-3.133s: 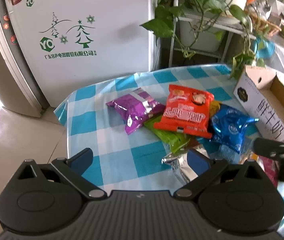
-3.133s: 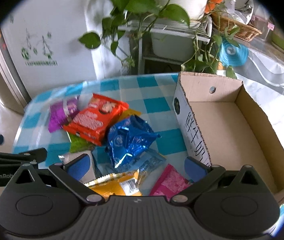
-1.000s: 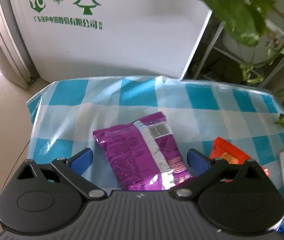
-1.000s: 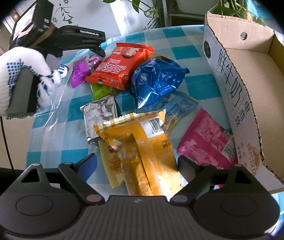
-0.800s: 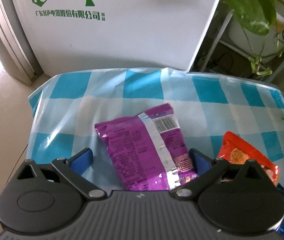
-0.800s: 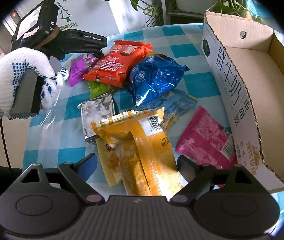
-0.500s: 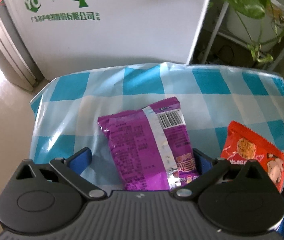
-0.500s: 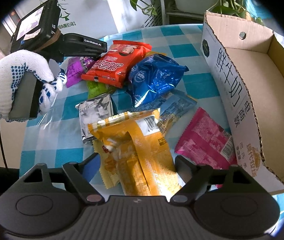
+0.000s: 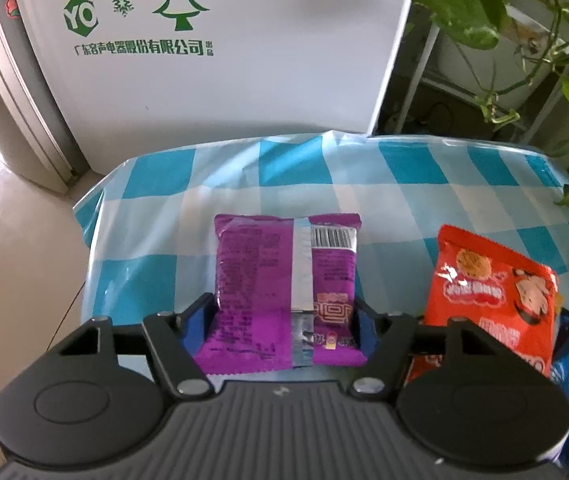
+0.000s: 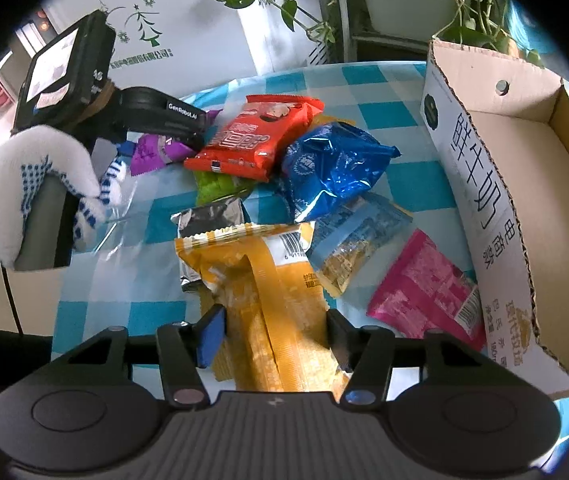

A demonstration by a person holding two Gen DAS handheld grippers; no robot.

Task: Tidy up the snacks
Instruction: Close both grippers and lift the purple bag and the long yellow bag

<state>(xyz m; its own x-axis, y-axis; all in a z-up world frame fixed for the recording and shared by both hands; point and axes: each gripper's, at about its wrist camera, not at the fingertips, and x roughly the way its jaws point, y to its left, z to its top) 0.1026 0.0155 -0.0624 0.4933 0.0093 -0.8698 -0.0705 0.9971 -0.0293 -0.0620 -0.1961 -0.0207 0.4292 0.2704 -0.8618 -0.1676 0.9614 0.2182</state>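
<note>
In the left wrist view my left gripper (image 9: 282, 322) is shut on a purple snack pack (image 9: 284, 280), one finger on each side of it, above the blue checked tablecloth (image 9: 156, 216). In the right wrist view my right gripper (image 10: 274, 338) is shut on a yellow snack pack (image 10: 260, 292). The left gripper (image 10: 188, 136) and the purple pack (image 10: 152, 154) also show there at the left. An open cardboard box (image 10: 524, 184) stands at the right.
On the cloth lie an orange-red pack (image 10: 256, 136), a blue pack (image 10: 332, 168), a green pack (image 10: 214, 186), a silver pack (image 10: 208, 218), a light blue pack (image 10: 356, 240) and a pink pack (image 10: 424, 292). A white fridge (image 9: 204, 40) and plants (image 9: 504, 16) stand behind the table.
Both grippers have closed: the left on the purple pack, the right on the yellow pack. The purple pack has turned square to the left gripper.
</note>
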